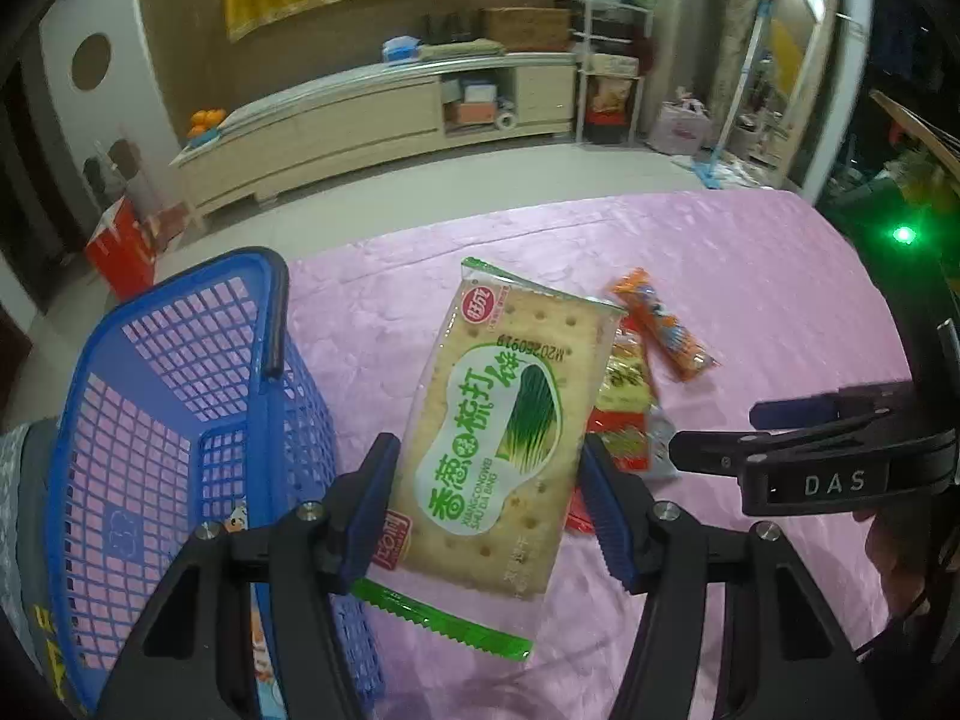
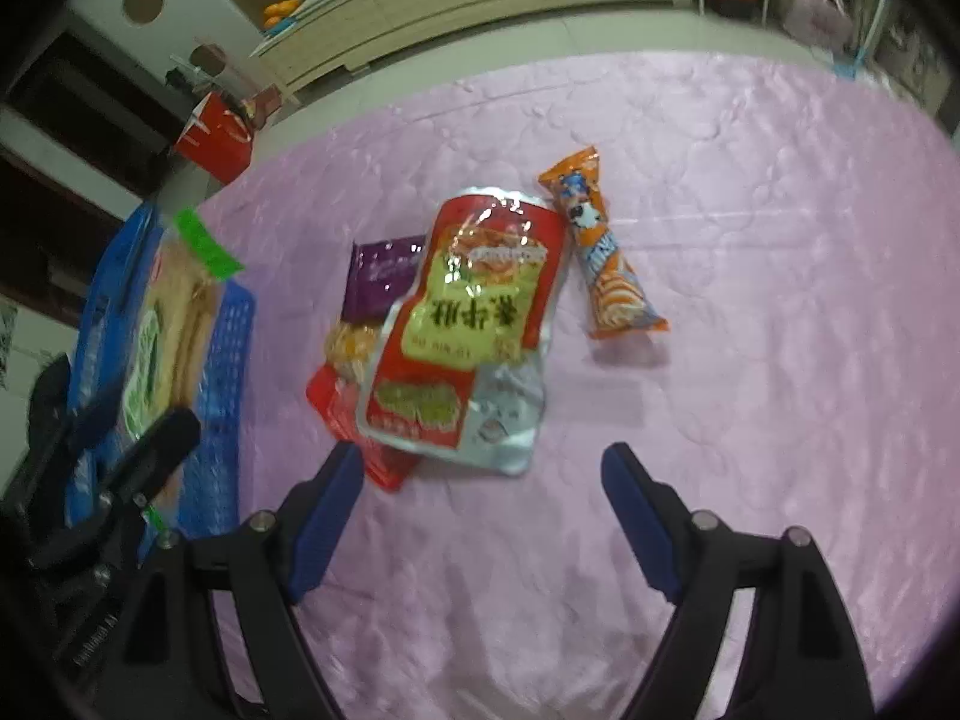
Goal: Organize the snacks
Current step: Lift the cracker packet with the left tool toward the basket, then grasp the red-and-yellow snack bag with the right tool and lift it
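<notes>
Clearly, cracker pack: the left claw (image 1: pixel 489 504) held a flat soda cracker pack (image 1: pixel 504 420) by its two long edges, lifted off the pink worktop (image 1: pixel 750 276) and just beside the blue basket (image 1: pixel 180 420).
Feel of cracker pack: it looked light and stiff, but brittle inside; a hard squeeze would likely crack the biscuits, and the glossy film could slip.
Best hold: across the narrow width near the middle, as the pads (image 1: pixel 369 504) sat, seemed right.
Right claw (image 2: pixel 483 516): it stood wide with nothing between its pads, above bare cloth just short of the pile.
Pile: a red and yellow pouch (image 2: pixel 474 312) lay on top of a purple packet (image 2: pixel 378 276) and a red packet (image 2: pixel 336 402); it looked soft and crinkly, best pinched at a sealed edge.
Orange tube snack (image 2: pixel 600 246): it lay just beside the pouch, slim and light, best taken across its middle.
</notes>
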A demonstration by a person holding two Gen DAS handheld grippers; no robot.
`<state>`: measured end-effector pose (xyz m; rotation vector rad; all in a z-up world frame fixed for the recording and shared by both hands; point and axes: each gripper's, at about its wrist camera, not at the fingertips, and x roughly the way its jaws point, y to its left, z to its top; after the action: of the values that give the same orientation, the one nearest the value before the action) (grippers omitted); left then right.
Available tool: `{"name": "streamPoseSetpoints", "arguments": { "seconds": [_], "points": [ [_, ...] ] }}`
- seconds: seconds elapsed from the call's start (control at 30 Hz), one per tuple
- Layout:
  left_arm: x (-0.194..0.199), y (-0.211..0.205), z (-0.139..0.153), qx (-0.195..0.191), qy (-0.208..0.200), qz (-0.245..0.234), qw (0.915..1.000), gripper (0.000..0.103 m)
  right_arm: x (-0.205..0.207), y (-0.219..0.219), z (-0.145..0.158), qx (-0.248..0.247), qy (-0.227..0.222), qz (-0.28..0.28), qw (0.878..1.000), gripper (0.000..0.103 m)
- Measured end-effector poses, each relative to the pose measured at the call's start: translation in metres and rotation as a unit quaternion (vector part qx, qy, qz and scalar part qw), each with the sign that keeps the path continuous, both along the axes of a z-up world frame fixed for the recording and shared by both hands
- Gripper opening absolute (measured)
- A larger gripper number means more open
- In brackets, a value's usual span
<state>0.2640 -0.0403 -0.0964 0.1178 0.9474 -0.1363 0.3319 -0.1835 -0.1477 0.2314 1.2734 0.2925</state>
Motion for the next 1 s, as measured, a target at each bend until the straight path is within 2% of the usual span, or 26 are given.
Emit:
{"name": "streamPoseSetpoints", "arguments": {
  "seconds": [0.13, 0.23, 0.4, 0.6, 0.67, 0.73, 0.83, 0.87, 1.0],
  "points": [
    [0.02, -0.004, -0.009, 0.019, -0.007, 0.022, 0.9995, 0.058, 0.02, 0.003, -0.005, -0.005, 0.001, -0.011, 1.0, 0.085],
    [0.029, -0.005, -0.013, 0.013, 0.002, 0.032, 0.9994, 0.058, 0.032, 0.009, -0.01, -0.005, 0.001, -0.016, 1.0, 0.085],
    [0.035, -0.02, -0.019, 0.05, 0.002, 0.029, 0.9983, 0.058, 0.044, 0.017, -0.02, 0.024, 0.021, -0.019, 0.999, 0.085],
    [0.035, -0.019, -0.02, 0.053, 0.001, 0.041, 0.9978, 0.058, 0.058, 0.041, -0.034, -0.002, 0.047, -0.003, 0.999, 0.086],
    [0.035, -0.017, -0.022, 0.055, 0.002, 0.042, 0.9976, 0.058, 0.059, 0.049, -0.032, -0.017, 0.031, 0.011, 0.999, 0.086],
    [0.035, -0.019, -0.023, 0.058, 0.004, 0.04, 0.9975, 0.058, 0.058, 0.049, -0.032, -0.02, 0.023, 0.016, 0.999, 0.083],
    [0.035, -0.022, -0.023, 0.061, 0.005, 0.037, 0.9974, 0.058, 0.05, 0.046, -0.029, -0.025, 0.012, 0.031, 0.999, 0.069],
    [0.034, -0.022, -0.024, 0.063, 0.005, 0.036, 0.9974, 0.058, 0.047, 0.044, -0.027, -0.024, 0.009, 0.039, 0.999, 0.061],
    [0.032, -0.024, -0.024, 0.066, 0.0, 0.031, 0.9973, 0.058, 0.034, 0.032, -0.023, -0.025, 0.002, 0.058, 0.998, 0.057]
  ]
}}
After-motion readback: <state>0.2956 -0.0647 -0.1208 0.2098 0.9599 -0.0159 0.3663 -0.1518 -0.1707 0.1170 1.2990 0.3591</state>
